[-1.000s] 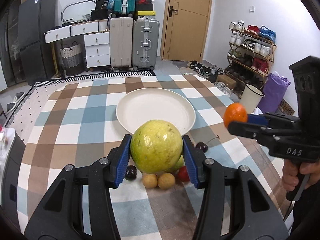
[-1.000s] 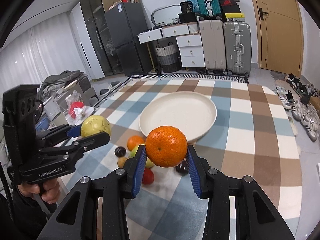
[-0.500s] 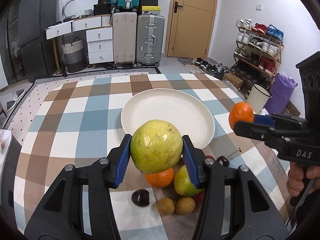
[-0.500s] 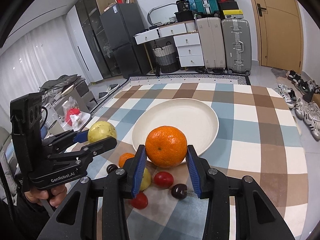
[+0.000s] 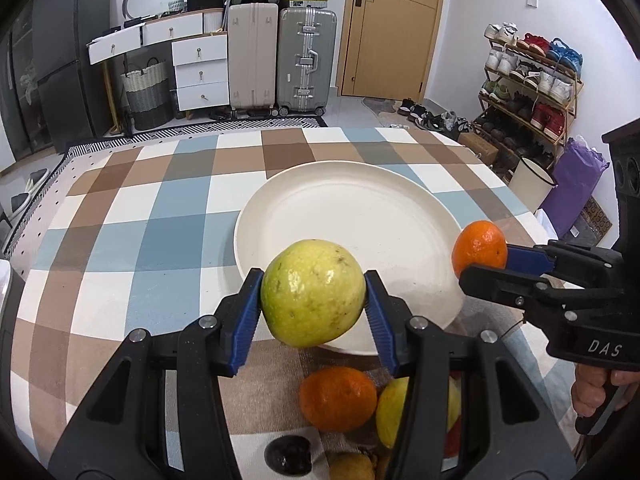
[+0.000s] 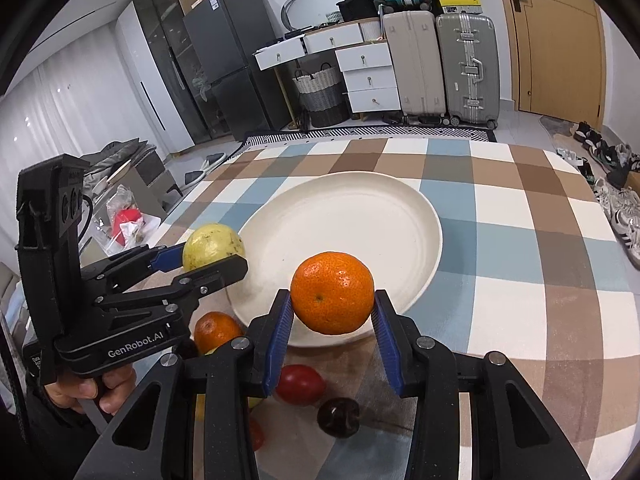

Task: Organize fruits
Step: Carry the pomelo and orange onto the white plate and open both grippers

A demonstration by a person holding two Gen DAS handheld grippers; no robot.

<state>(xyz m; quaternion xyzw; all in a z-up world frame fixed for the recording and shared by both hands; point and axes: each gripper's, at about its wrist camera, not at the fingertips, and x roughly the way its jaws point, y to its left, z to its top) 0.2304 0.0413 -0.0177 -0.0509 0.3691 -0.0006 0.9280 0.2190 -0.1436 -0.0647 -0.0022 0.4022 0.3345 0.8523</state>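
My left gripper (image 5: pixel 314 306) has its jaws clamped on a yellow-green guava (image 5: pixel 313 293), held in the air over the near rim of the white plate (image 5: pixel 348 216). My right gripper (image 6: pixel 332 330) has its jaws clamped on a tangerine (image 6: pixel 332 298), also aloft just above the plate's near edge. On the checkered counter (image 5: pixel 160 224) in front of the plate lie a second tangerine (image 5: pixel 338 398), a red tomato (image 6: pixel 300 384) and a dark cherry (image 6: pixel 338 416).
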